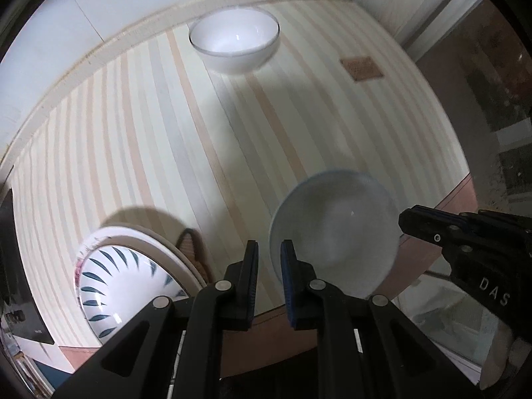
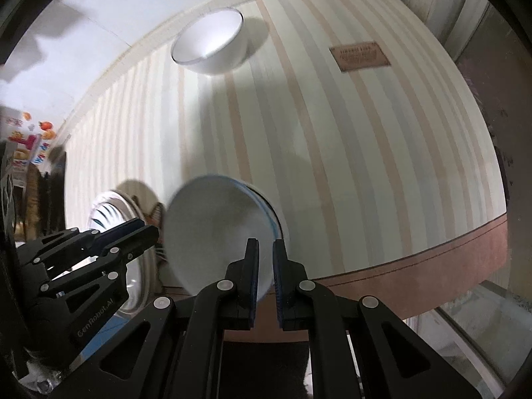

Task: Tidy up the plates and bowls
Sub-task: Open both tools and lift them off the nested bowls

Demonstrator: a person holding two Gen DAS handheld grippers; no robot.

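Left gripper point(image 1: 269, 249) fills the lower edge of its own view, pointing down at the table. Its jaws are nearly closed, with only a narrow slot between the blue pads. The left rim of a pale blue-rimmed bowl point(image 1: 332, 232) sits in that slot, so the rim is pinched.

Right gripper point(image 2: 266, 247): same condition, jaws drawn close together and the near right rim of the same bowl clamped between them. In the left wrist view its tip meets the bowl's right rim. The bowl is therefore gripped on opposite sides, one gripper per side.

Bowl location: near front edge of the table, over the striped tablecloth point(image 1: 166, 139). It is blurred in both views, and I cannot tell whether its foot touches the cloth. Blue bands on its outer wall show in the right wrist view.

Other items:
- Plate with dark blue leaf pattern point(image 1: 116, 282), left of the held bowl at the front edge. It appears to lie on a plain white plate point(image 1: 173, 249); the two are near the bowl but not touching it.
- White bowl point(image 1: 234, 41), upright, at the far edge of the table by the wall, well apart from the rest.
- Small brown label point(image 1: 360, 68) on the cloth, right of the white bowl.
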